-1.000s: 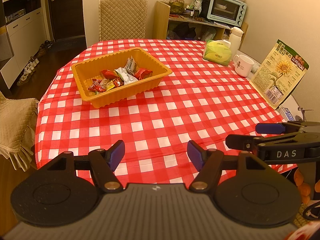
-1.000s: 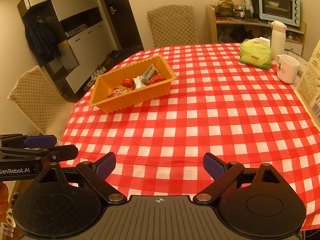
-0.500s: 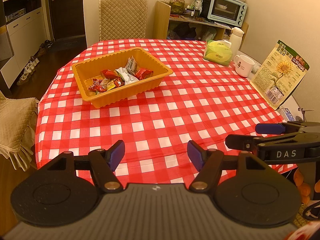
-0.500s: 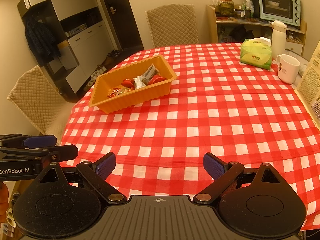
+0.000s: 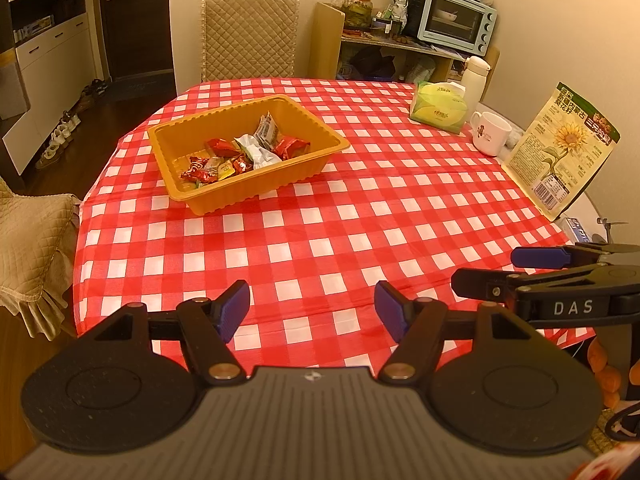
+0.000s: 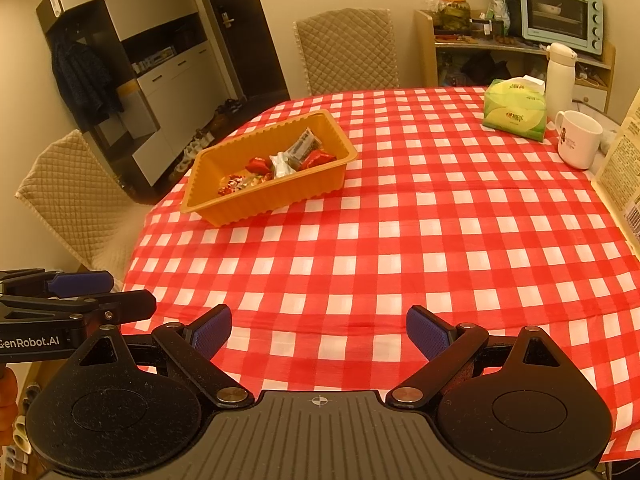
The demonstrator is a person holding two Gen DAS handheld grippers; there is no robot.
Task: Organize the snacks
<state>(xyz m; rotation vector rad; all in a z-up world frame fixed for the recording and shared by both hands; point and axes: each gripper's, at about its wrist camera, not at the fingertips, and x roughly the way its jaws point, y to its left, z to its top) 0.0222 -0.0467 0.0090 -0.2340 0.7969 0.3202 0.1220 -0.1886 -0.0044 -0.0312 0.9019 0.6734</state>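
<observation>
- orange plastic tray with ribbed walls (image 5: 256, 190) sits on the red-and-white checked tablecloth (image 5: 320, 240), toward the far left of the table; well apart from both tools.
- wrapped snacks (image 5: 244, 154) lie heaped inside the tray: red foil wrappers, one silver-white packet, one grey printed packet leaning on the far wall. no loose snack visible on the cloth.
- left gripper (image 5: 312, 306): blue pads apart, nothing between them, low over the near table edge.
- right gripper (image 6: 319, 330): pads apart, empty, just beside the left one at the near edge.
- judgement: task looks at its close, or idle; all visible snacks already in the tray.
- risk: tray looks light, so a sideways nudge could slide it toward the table's left edge.
- risk: glossy crinkled wrappers may slip from the pads or drag a neighbour out if pinched at a corner.
- risk: a wide reach rightward could knock the white ceramic mug (image 6: 578, 140) or green tissue pack (image 6: 514, 110).
</observation>
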